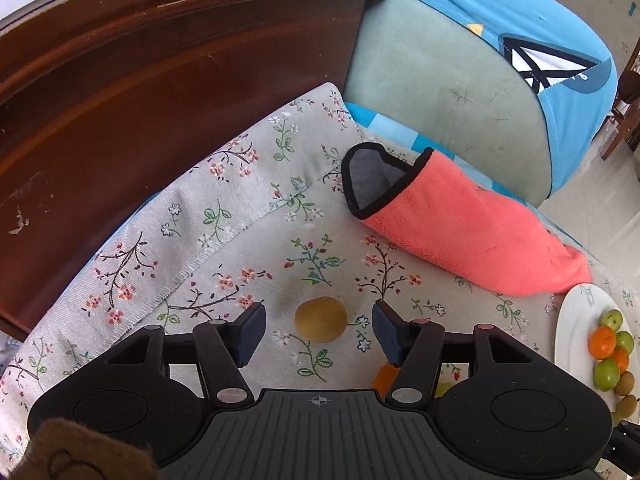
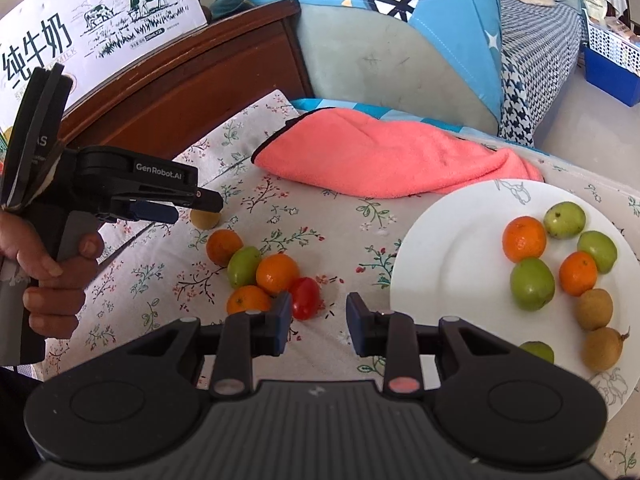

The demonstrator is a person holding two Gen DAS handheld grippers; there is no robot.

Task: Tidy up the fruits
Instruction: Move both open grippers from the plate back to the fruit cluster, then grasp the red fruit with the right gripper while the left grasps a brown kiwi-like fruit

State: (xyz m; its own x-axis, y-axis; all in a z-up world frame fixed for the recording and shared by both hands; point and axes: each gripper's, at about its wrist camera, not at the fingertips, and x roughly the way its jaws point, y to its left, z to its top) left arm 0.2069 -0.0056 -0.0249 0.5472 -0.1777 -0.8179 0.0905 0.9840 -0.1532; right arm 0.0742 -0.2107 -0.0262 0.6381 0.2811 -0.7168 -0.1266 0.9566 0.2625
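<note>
Plate (image 2: 440, 240) holds about nine fruits; six remain on the cloth (image 2: 340, 232). Left gripper (image 1: 319, 326), jaws spread, brackets a brown fruit (image 1: 321, 319). Right gripper (image 2: 318, 322), jaws apart, empty beside the tomato (image 2: 305, 297).

both grippers are built of matte black plastic with dark blue ribbed finger pads (image 1: 251, 330). "genrobot.ai" is printed in white on the left gripper (image 2: 196, 210), which has a grey handle.
</note>
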